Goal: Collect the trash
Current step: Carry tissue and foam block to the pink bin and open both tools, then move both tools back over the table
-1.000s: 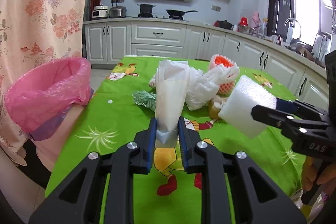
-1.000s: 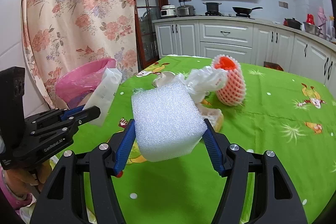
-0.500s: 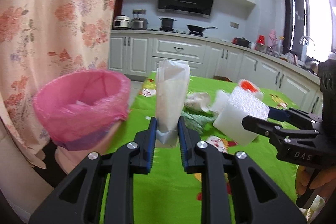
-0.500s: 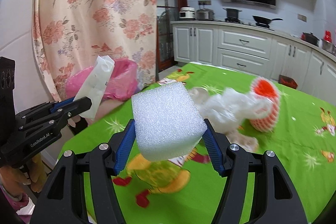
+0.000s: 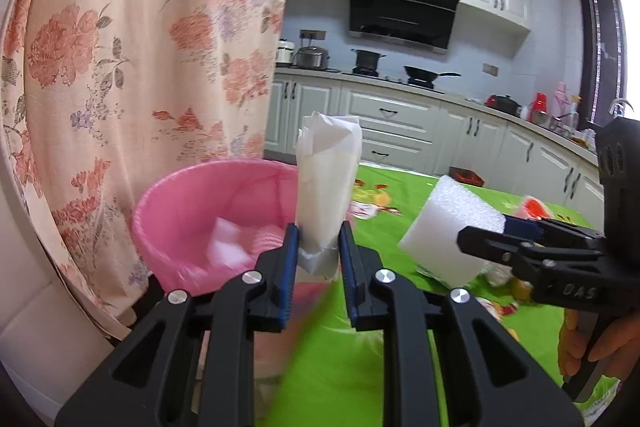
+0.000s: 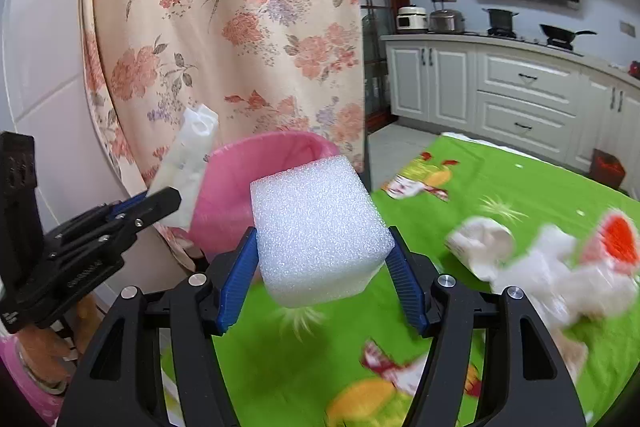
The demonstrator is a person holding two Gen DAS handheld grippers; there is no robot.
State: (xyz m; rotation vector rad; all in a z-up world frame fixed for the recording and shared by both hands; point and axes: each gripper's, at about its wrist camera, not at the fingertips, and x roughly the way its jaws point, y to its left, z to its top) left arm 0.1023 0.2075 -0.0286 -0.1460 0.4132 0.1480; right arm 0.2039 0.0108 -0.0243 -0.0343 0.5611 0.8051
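My left gripper (image 5: 319, 247) is shut on a white plastic packet (image 5: 327, 183) that stands upright, just in front of the pink-lined trash bin (image 5: 208, 223); some white trash lies inside the bin. My right gripper (image 6: 320, 259) is shut on a white foam block (image 6: 316, 227) and holds it above the green tablecloth (image 6: 500, 187), near the bin (image 6: 240, 195). The foam block (image 5: 448, 231) and right gripper also show in the left wrist view, to the right of the packet. The packet (image 6: 188, 159) and left gripper (image 6: 160, 199) show at left in the right wrist view.
A floral curtain (image 5: 140, 67) hangs behind the bin. More trash lies on the table at right: white plastic bags (image 6: 560, 275) and an orange fruit in foam netting (image 6: 612, 239). Kitchen cabinets (image 5: 400, 119) line the far wall.
Both grippers have swung left from the trash pile towards the pink bin, each keeping its hold. The bin is now close, directly behind the packet.
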